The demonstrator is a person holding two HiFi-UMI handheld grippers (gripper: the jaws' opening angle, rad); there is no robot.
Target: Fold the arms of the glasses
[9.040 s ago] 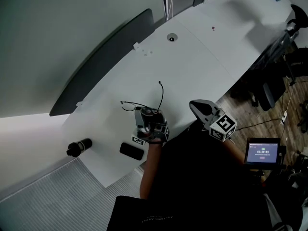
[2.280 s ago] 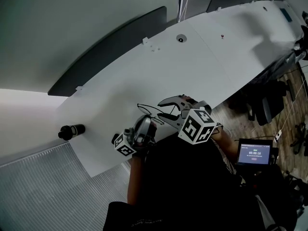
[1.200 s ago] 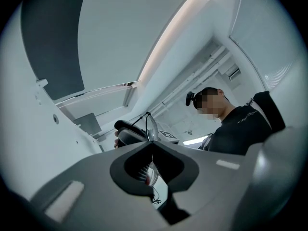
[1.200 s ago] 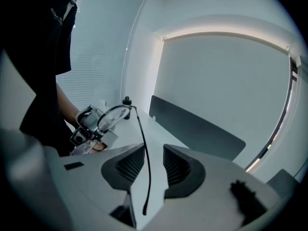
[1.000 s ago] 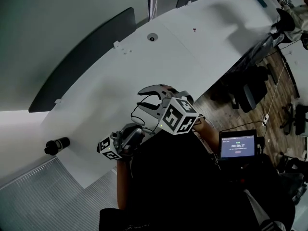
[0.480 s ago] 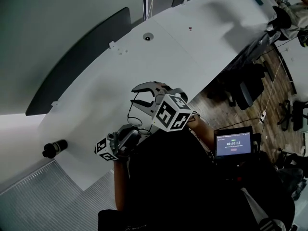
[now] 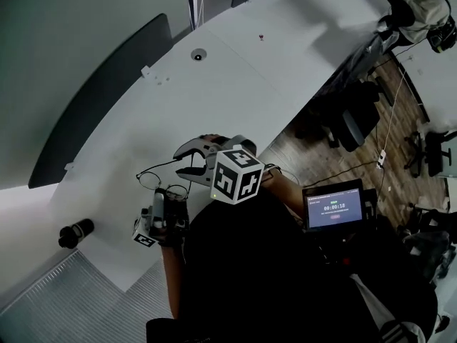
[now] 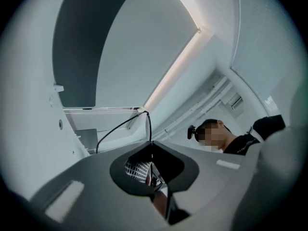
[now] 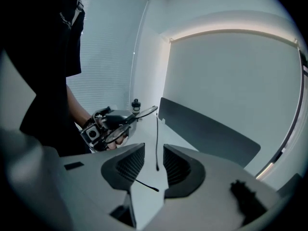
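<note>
Above the bench [image 7: 235,70] edge, your left hand-held gripper [image 7: 166,200] pinches the glasses [image 7: 158,180] steady so the right hand-held gripper [image 7: 187,161], spread at 1 o'clock, can fold an arm [image 9: 157,138].

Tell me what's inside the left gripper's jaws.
The left gripper is shut on the glasses; one thin arm rises out of it. The clamped part itself is covered.

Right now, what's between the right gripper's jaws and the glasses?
Nothing: the right gripper view shows a glasses arm hanging inside the right gripper's open jaws.
</note>
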